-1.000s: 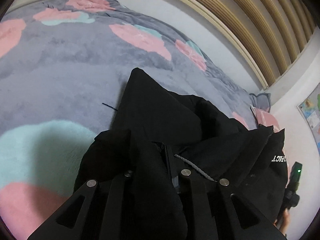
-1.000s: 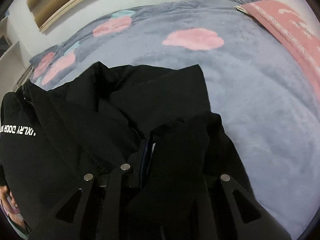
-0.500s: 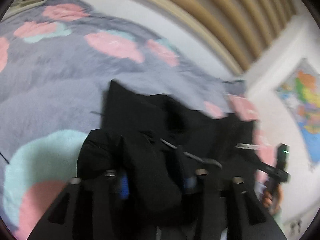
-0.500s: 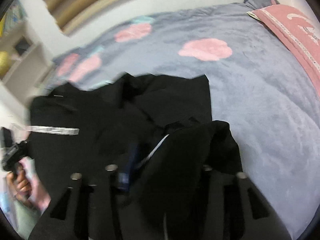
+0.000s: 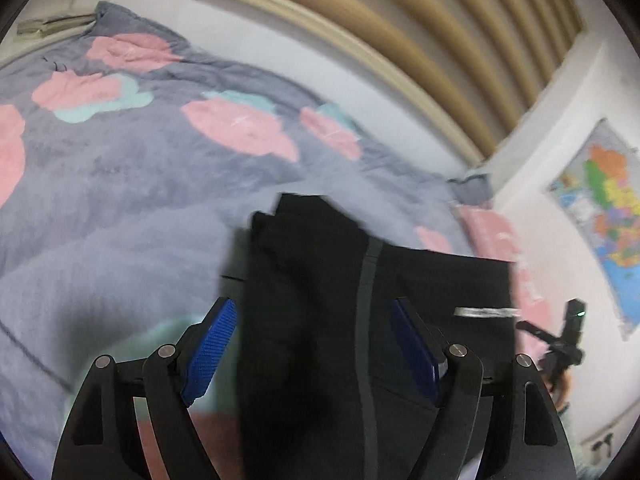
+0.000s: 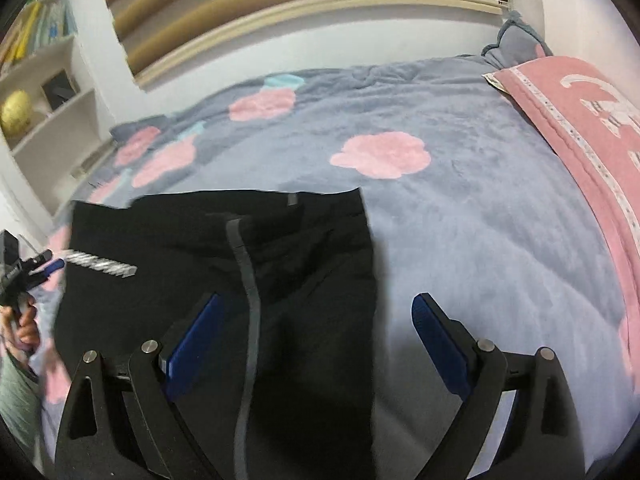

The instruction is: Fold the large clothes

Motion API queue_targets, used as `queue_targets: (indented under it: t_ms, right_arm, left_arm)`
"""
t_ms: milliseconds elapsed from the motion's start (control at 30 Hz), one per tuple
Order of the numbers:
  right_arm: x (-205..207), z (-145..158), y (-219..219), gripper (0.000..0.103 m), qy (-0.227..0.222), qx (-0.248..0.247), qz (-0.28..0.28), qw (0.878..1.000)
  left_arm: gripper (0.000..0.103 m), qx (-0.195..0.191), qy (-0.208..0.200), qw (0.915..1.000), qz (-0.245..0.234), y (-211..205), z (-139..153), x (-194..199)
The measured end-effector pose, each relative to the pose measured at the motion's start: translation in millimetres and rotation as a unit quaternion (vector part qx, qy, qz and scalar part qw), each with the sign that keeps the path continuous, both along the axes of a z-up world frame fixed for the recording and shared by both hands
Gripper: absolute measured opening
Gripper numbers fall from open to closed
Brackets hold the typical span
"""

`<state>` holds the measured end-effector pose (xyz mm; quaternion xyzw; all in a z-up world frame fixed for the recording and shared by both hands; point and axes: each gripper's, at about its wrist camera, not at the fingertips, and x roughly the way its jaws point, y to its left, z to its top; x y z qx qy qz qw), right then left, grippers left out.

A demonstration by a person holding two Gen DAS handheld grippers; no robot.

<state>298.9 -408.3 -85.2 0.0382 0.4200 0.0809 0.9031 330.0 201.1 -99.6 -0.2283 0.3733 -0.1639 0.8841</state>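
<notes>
A black garment (image 5: 320, 300) with white lettering and a grey drawstring lies on the bed; it also shows in the right wrist view (image 6: 280, 280). My left gripper (image 5: 316, 344) is open, its blue pads (image 5: 208, 344) spread either side of the cloth, holding nothing. My right gripper (image 6: 316, 344) is open too, its left pad (image 6: 188, 344) over the garment and its right pad over the blanket. Each gripper shows in the other's view: the right one (image 5: 568, 340) at the far right, the left one (image 6: 16, 272) at the far left.
The bed is covered by a grey plush blanket (image 6: 460, 220) with pink and teal flowers. A pink pillow (image 6: 580, 120) lies at the right. White shelves (image 6: 48, 92) stand at the left. A map (image 5: 604, 208) hangs on the wall.
Both grippers have opened and let go of the black garment. It has dropped onto the bed in a flatter, folded shape. Both views have tilted up.
</notes>
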Motion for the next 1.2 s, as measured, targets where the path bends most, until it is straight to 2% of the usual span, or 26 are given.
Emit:
queue_targets:
  t_ms: [100, 233, 267, 300, 333, 367, 400, 433, 467, 567, 667, 733, 800, 867, 967, 1067, 1133, 1167, 1200]
  right_arm:
    - [30, -14, -7, 0.097, 0.015, 0.006, 0.008, 1.0]
    - [69, -34, -17, 0.097, 0.047, 0.039, 0.027, 0.998]
    - [76, -40, -17, 0.093, 0.063, 0.056, 0.039, 0.996]
    - [80, -45, -17, 0.084, 0.073, 0.067, 0.046, 0.994]
    - [81, -46, -14, 0.051, 0.074, 0.065, 0.05, 0.994]
    - [78, -46, -9, 0.028, 0.071, 0.049, 0.057, 0.995]
    - [69, -41, -3, 0.027, 0.052, 0.02, 0.06, 0.997]
    - [61, -36, 2, 0.021, 0.033, -0.002, 0.062, 0.998]
    - [51, -28, 7, 0.017, 0.017, -0.019, 0.064, 0.998]
    - [29, 7, 16, 0.014, -0.032, -0.063, 0.05, 0.996]
    - [27, 48, 27, 0.013, -0.072, -0.117, 0.009, 0.99]
    - [37, 70, 34, 0.012, -0.092, -0.138, -0.025, 0.986]
    - [54, 83, 43, 0.012, -0.103, -0.156, -0.056, 0.981]
    - [75, 82, 48, 0.012, -0.096, -0.164, -0.077, 0.979]
    - [117, 52, 51, 0.012, -0.053, -0.164, -0.096, 0.98]
    - [154, -9, 50, 0.012, 0.019, -0.182, -0.107, 0.977]
    - [170, -64, 43, 0.014, 0.088, -0.166, -0.093, 0.978]
    - [174, -84, 42, 0.015, 0.11, -0.155, -0.085, 0.978]
    - [173, -93, 40, 0.016, 0.107, -0.15, -0.084, 0.979]
  left_arm:
    - [0.08, -0.003, 0.033, 0.9995, -0.003, 1, -16, 30]
    - [0.08, -0.062, 0.072, 0.9947, -0.041, 0, -35, 60]
    - [0.08, -0.076, 0.086, 0.9921, -0.049, -2, -40, 67]
    - [0.079, -0.09, 0.097, 0.9893, -0.061, -5, -44, 72]
    - [0.079, -0.098, 0.096, 0.9879, -0.073, -8, -44, 74]
    - [0.074, -0.092, 0.081, 0.9888, -0.084, -13, -39, 71]
    - [0.044, -0.062, 0.064, 0.9925, -0.084, -19, -31, 65]
    - [0.01, -0.033, 0.054, 0.9944, -0.085, -24, -25, 61]
    - [0.009, -0.02, 0.048, 0.9945, -0.091, -29, -18, 55]
    - [0.007, 0.025, -0.001, 0.9974, -0.067, -34, 16, 29]
    - [0.007, 0.014, -0.046, 0.9985, -0.027, -24, 55, 15]
    - [0.007, -0.008, -0.068, 0.9976, 0.002, -15, 75, 15]
    - [0.007, -0.02, -0.077, 0.9963, 0.034, -10, 87, 24]
    - [0.007, 0.002, -0.068, 0.9957, 0.063, -15, 86, 41]
    - [0.007, 0.04, -0.029, 0.9939, 0.098, -20, 59, 70]
    - [0.008, 0.07, 0.033, 0.9905, 0.114, -26, 12, 99]
    - [0.009, 0.066, 0.091, 0.988, 0.106, -28, -29, 116]
    - [0.01, 0.051, 0.12, 0.9862, 0.102, -27, -49, 122]
    - [0.012, 0.035, 0.136, 0.9853, 0.098, -27, -65, 125]
